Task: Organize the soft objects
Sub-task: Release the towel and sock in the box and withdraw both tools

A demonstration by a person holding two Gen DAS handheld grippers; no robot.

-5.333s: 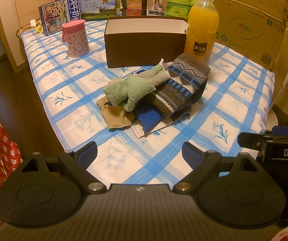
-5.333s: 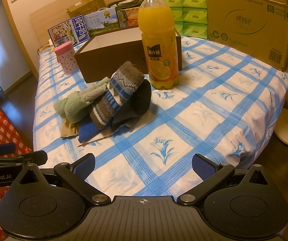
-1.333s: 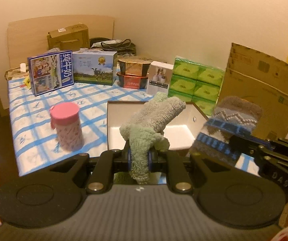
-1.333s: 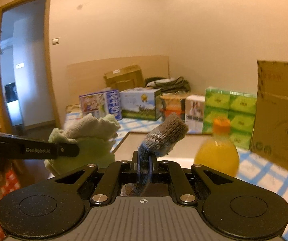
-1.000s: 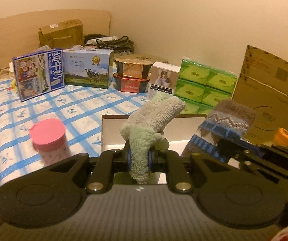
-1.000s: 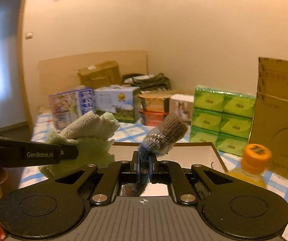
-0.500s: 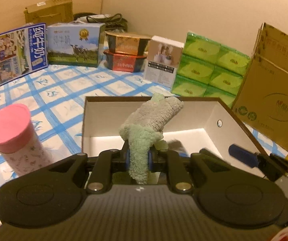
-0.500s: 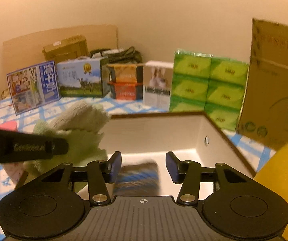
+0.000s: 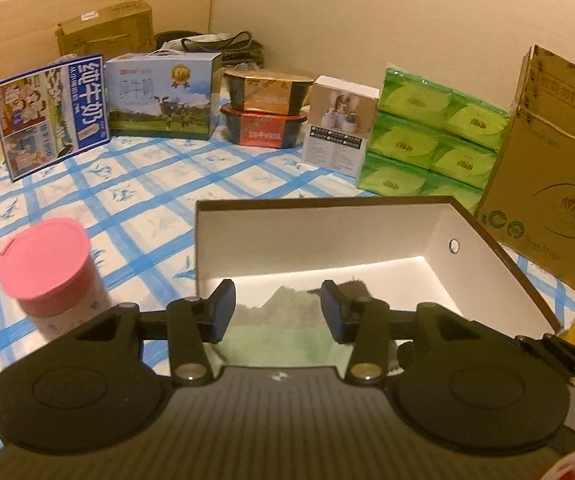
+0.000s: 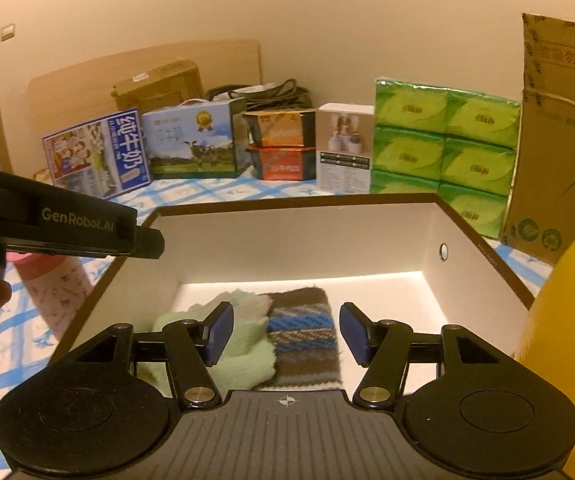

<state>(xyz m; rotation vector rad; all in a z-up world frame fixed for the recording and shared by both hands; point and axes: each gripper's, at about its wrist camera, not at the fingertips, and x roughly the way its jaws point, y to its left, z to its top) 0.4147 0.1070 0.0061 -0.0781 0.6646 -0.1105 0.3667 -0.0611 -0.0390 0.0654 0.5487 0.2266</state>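
Note:
The brown box [image 10: 483, 248] with a white inside stands open below both grippers. On its floor lie the pale green fuzzy sock [image 10: 243, 344] and, to its right, the brown and blue striped knit sock [image 10: 303, 332]. My right gripper [image 10: 287, 334] hovers over them, jaws opening, pads clear of both socks. My left gripper [image 9: 275, 312] hangs over the box's near left part, jaws opening; the green sock [image 9: 279, 320] lies below, free of the pads. The left gripper's body [image 10: 67, 220] shows at the left of the right wrist view.
A pink-lidded cup [image 9: 47, 276] stands left of the box. An orange juice bottle [image 10: 571, 344] is close at the right. Milk cartons [image 9: 159, 96], food tubs [image 9: 267, 108], green tissue packs [image 9: 435, 144] and a big cardboard carton [image 9: 559, 168] line the back of the blue-checked table.
Both grippers sank toward the box and let go. The striped sock dropped first, then the green sock fell from the left gripper; both now lie on the box floor.

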